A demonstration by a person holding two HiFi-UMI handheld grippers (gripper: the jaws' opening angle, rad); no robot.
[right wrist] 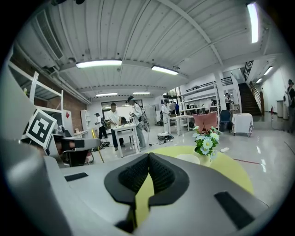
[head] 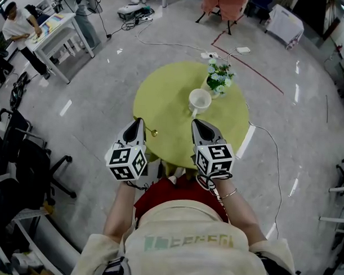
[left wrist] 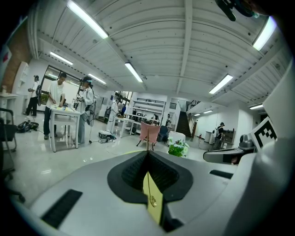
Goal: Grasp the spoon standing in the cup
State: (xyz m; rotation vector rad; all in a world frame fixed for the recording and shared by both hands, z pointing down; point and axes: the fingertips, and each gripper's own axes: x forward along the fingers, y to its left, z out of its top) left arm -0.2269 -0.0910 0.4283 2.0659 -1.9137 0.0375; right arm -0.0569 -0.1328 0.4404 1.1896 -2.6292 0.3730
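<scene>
A thin gold spoon (head: 154, 133) is pinched in my left gripper (head: 140, 122), which is shut on it over the near left part of the round yellow-green table (head: 162, 94). In the left gripper view its stem sticks up past the closed tips of the left gripper (left wrist: 148, 152), and the spoon's bowl (left wrist: 152, 200) shows below the pads. The white cup (head: 199, 101) stands mid-table with no spoon showing in it. My right gripper (head: 195, 122) hangs just short of the cup, shut and holding nothing. In the right gripper view the cup (right wrist: 188, 158) lies beyond the right gripper (right wrist: 148, 156).
A small pot of white and blue flowers (head: 219, 78) stands right behind the cup, also seen as the flowers (right wrist: 206, 142). Cables run over the glossy floor (head: 164, 43) beyond the table. People work at white tables (head: 57, 31) at the far left. Black chairs (head: 25, 157) stand at the left.
</scene>
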